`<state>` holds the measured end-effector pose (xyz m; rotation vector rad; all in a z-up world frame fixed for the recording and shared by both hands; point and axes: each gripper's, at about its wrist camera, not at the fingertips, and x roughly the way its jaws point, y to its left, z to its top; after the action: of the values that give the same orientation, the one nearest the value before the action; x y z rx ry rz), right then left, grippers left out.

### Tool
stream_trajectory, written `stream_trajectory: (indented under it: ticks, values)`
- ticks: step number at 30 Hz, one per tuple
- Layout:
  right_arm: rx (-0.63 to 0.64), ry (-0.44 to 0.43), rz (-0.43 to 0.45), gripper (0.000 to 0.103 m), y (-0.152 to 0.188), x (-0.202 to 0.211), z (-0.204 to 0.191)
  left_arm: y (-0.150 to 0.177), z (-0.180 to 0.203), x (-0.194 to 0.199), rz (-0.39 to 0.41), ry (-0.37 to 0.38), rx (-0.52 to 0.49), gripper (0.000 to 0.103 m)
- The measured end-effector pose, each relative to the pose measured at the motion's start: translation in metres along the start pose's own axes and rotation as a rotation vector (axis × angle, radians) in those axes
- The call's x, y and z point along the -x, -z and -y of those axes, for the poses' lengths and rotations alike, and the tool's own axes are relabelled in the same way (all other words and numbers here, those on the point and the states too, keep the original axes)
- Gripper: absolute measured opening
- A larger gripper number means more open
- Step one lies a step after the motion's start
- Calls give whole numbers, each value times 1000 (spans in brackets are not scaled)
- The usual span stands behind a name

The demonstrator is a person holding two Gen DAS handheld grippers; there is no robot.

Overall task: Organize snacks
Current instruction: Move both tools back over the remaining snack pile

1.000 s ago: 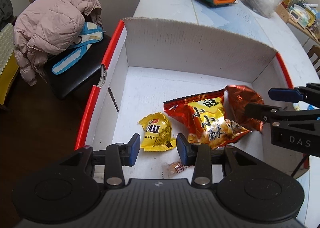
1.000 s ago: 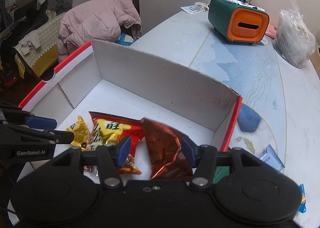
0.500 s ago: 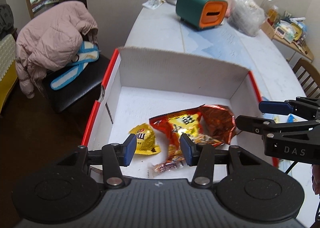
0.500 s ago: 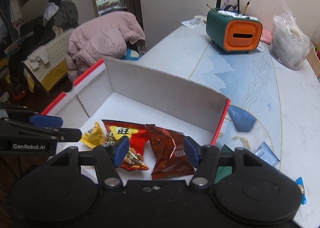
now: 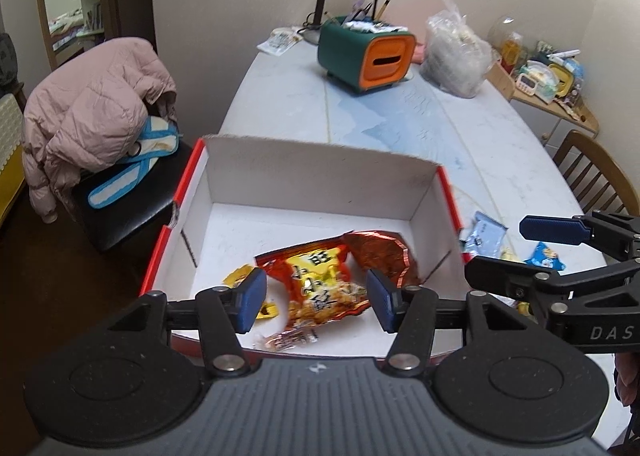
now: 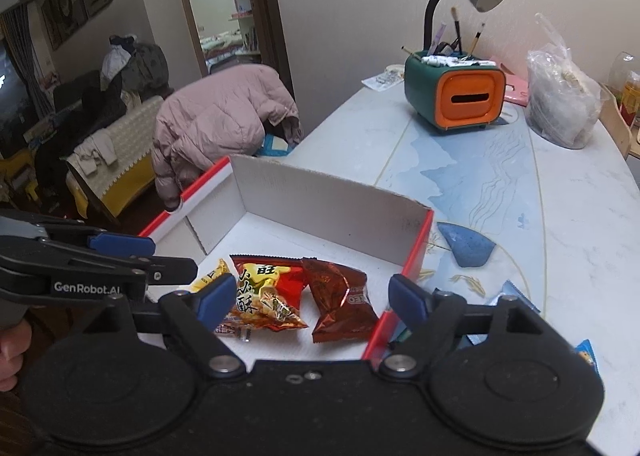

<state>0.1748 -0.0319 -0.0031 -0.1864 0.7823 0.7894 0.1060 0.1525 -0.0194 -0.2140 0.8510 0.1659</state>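
Both my grippers hang above the near edge of the box [image 5: 320, 172], and neither holds anything: the left gripper [image 5: 316, 298] has its fingers spread wide, and the right gripper [image 6: 312, 296] is wide too. Inside the box, toward the near right corner, the snacks lie together: a red-and-yellow bag [image 5: 320, 284] in the middle, a dark red foil pack [image 6: 340, 296] just right of it and touching, a yellow packet [image 6: 210, 276] on its left, and a small clear-wrapped sweet [image 5: 290, 336] nearest me. They sit low on the white floor, walled in on all sides, so I judge this pile is sorted. More wrappers remain out on the table [image 6: 580, 224] to the right of the box: a pale blue sachet [image 5: 482, 234] just beside the red wall and a blue packet [image 5: 546, 254] farther right. My right gripper is the closer one to them, so I expect it goes for those, and with the fingers already wide it is ready to drop over a flat wrapper.
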Motion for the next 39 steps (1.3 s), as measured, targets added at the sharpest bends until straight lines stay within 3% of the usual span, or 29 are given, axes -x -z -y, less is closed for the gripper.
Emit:
stream_trajectory:
  ticks: [2, 5, 8, 20, 26, 33, 39]
  values:
    - [-11, -1, 15, 84, 3, 9, 5, 1, 7, 5, 18, 11, -6, 66]
    - [-33, -4, 33, 85, 7, 23, 14, 1, 17, 10, 34, 26, -16, 68]
    - [-54, 2, 54, 95, 13, 37, 25, 3, 28, 13, 46, 47, -20, 72]
    - [-130, 45, 86, 102, 46, 84, 78, 18, 75, 13, 63, 134, 8, 86]
    - [-152, 53, 79, 102, 66, 102, 105, 30, 102, 1, 28, 168, 33, 95]
    - [-144, 73, 44, 103, 93, 111, 137, 53, 134, -24, -31, 112, 56, 95]
    - [-138, 74, -2, 102, 115, 111, 165, 74, 158, -45, -62, 9, 101, 95]
